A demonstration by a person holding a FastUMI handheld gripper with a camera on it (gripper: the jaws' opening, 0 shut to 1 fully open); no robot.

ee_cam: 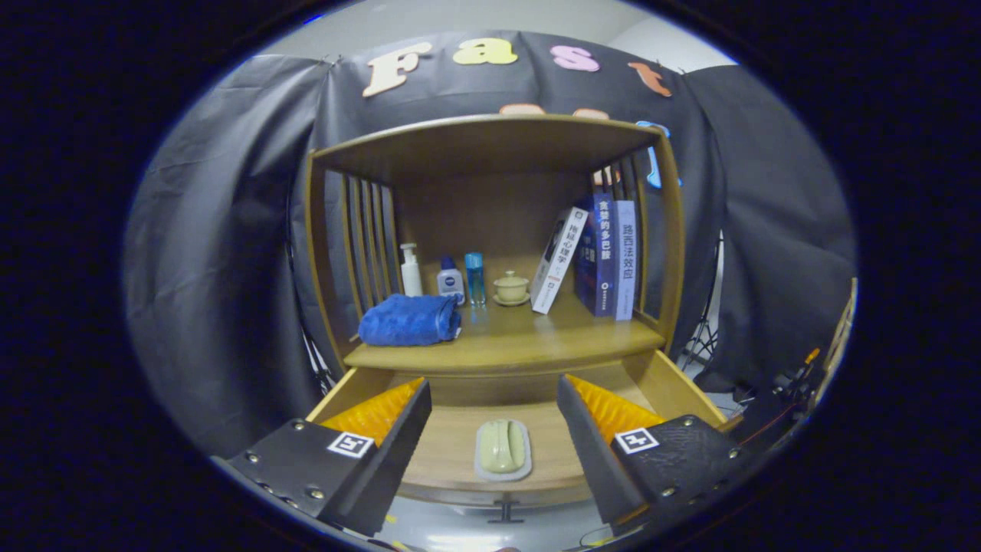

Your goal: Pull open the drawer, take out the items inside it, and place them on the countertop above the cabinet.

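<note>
My claw (494,429) hangs wide and holding nothing, its 2 fingers straddling the open drawer (674,387). The soap dish (503,449) lies on the drawer floor between them, just ahead and below, long axis running away from me, so I judge a straight descent should grip its narrow width. Beyond, the desk (536,337) carries a blue towel (408,320), bottles and books.

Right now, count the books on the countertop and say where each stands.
3, at the shelf's right end: white book leaning, dark blue book and pale blue book upright against the slats. Gripper open above the drawer.
</note>
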